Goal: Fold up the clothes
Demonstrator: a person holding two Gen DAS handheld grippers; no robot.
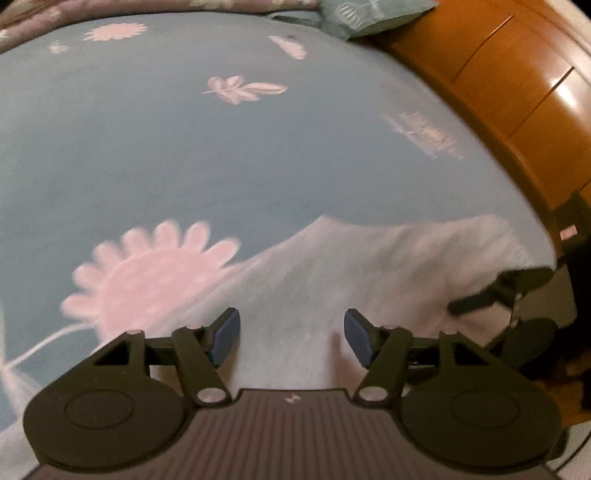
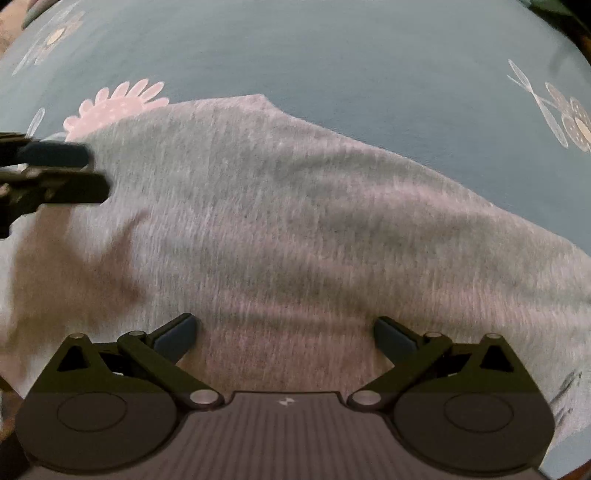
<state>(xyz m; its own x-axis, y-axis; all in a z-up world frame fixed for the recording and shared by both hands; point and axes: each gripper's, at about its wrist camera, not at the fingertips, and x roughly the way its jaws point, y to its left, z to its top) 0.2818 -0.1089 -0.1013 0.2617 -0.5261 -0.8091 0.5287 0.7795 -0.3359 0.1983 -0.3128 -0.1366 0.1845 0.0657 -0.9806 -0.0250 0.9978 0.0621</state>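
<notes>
A pale grey knit garment (image 2: 295, 221) lies spread flat on a blue bedsheet (image 2: 332, 55) printed with pink flowers. In the right wrist view my right gripper (image 2: 284, 338) hangs straight above the cloth with its jaws wide apart and nothing between them. The left gripper's fingers (image 2: 62, 173) reach in from the left edge over the garment. In the left wrist view the same garment (image 1: 332, 277) fills the lower middle. My left gripper (image 1: 291, 338) stands open over it, its blue pads apart and clear of the fabric. The right gripper (image 1: 509, 291) shows dark at the right.
A wooden headboard or cabinet (image 1: 517, 85) runs along the bed's right side. A teal pillow (image 1: 369, 14) and a patterned quilt (image 1: 110, 7) lie at the far end. Bare sheet (image 1: 184, 147) stretches beyond the garment.
</notes>
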